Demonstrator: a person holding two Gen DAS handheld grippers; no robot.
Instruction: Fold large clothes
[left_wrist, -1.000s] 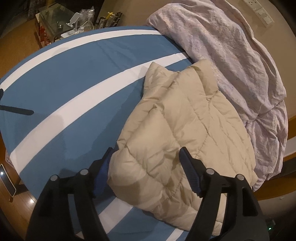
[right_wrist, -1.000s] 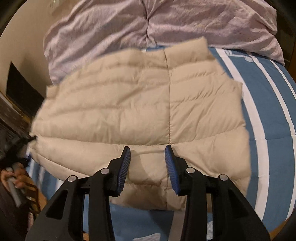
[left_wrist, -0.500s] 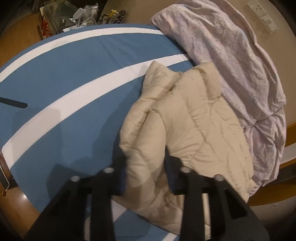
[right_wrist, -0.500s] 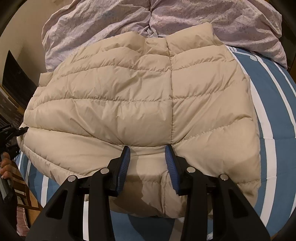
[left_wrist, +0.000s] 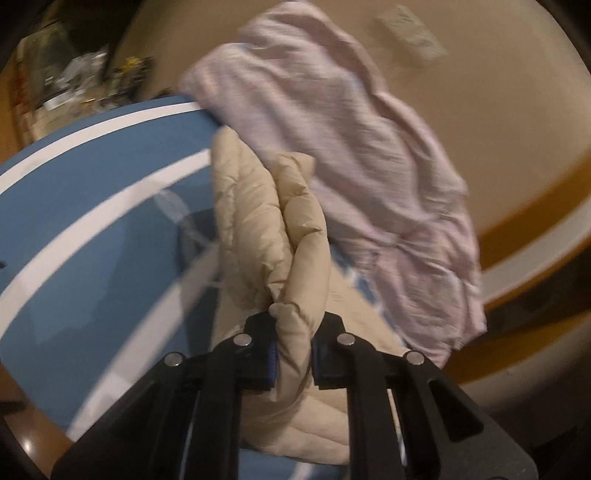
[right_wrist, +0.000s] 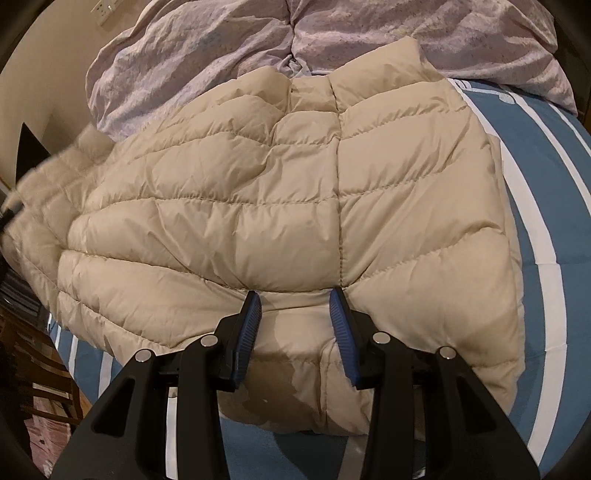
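A beige quilted puffer jacket (right_wrist: 280, 206) lies spread on a bed with a blue and white striped sheet (right_wrist: 546, 206). My left gripper (left_wrist: 293, 345) is shut on the jacket's edge (left_wrist: 291, 258) and lifts it, so the fabric stands up in a bunched fold. The left wrist view is blurred by motion. My right gripper (right_wrist: 295, 314) is open and empty, its jaws hovering just above the jacket's near hem; whether they touch it I cannot tell. The jacket's left end (right_wrist: 40, 184) is raised and blurred.
A crumpled lilac duvet (right_wrist: 295, 40) is piled at the head of the bed, touching the jacket's collar; it also shows in the left wrist view (left_wrist: 351, 147). A cluttered table (left_wrist: 74, 85) stands beyond the bed. A wooden chair (right_wrist: 33, 362) stands at the bed's left side.
My left gripper has closed on the jacket's edge and lifted it up and over toward the right. The right gripper has stayed open over the hem while the jacket moved closer.
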